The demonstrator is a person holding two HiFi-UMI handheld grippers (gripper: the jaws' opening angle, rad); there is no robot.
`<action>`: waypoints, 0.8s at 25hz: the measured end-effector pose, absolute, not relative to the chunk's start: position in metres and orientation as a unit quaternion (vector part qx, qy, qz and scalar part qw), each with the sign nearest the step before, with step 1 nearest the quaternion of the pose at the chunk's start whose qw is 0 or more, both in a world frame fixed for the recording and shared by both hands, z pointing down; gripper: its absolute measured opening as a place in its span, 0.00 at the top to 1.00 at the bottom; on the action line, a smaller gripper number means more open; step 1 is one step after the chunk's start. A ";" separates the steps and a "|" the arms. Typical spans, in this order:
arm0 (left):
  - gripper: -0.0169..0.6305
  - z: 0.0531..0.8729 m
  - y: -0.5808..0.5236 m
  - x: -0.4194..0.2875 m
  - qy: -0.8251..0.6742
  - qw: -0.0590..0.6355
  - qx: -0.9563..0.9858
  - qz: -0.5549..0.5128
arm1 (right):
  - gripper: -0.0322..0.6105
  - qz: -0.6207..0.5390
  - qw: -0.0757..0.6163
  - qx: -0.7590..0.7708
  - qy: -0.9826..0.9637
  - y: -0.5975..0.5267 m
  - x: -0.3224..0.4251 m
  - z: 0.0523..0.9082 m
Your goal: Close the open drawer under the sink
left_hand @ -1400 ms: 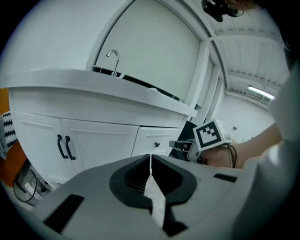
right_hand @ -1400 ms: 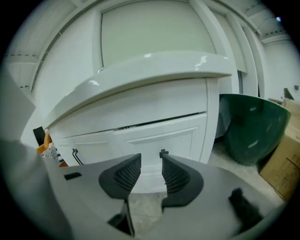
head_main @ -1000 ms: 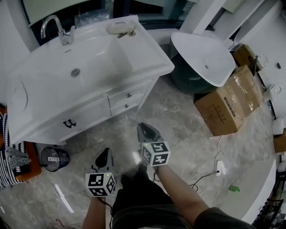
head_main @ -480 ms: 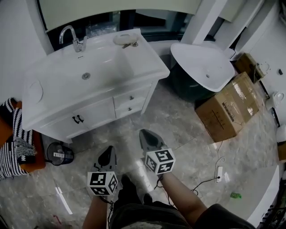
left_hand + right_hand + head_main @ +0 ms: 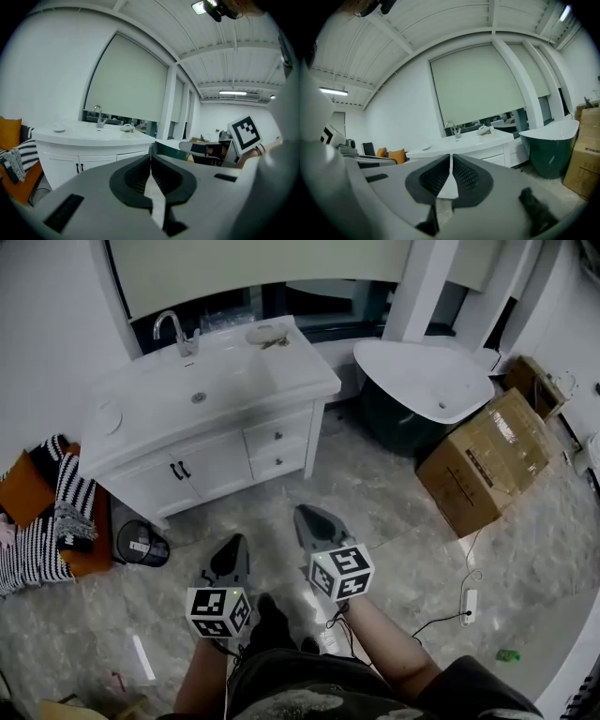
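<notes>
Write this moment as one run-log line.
drawers: closed | left gripper: shut, empty | right gripper: shut, empty

Striped fabric [image 5: 45, 542] cut by left edge; countertop item [image 5: 266, 334] unidentifiable.

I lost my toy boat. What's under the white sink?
Two white doors with dark handles and two small drawers, all shut. Whatever is inside is hidden behind their fronts.
</notes>
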State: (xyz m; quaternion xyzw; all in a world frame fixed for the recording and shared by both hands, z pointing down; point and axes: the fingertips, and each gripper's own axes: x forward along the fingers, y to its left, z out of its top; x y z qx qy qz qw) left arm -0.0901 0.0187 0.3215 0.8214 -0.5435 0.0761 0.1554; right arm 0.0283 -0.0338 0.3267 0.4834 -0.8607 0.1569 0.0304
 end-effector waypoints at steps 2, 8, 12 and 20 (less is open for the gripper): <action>0.94 0.313 0.043 -0.080 -0.547 0.149 0.821 0.071 | 0.89 0.153 0.027 0.479 -0.864 -0.008 0.039 0.319; 0.94 0.284 0.114 -0.049 -0.536 0.116 0.834 0.052 | 0.89 0.142 0.031 0.462 -0.875 0.067 0.062 0.305; 0.94 0.284 0.143 -0.045 -0.544 0.114 0.829 0.064 | 0.89 0.146 0.039 0.456 -0.877 0.101 0.064 0.311; 0.94 0.289 0.161 -0.048 -0.557 0.124 0.819 0.067 | 0.90 0.148 0.047 0.448 -0.880 0.127 0.058 0.317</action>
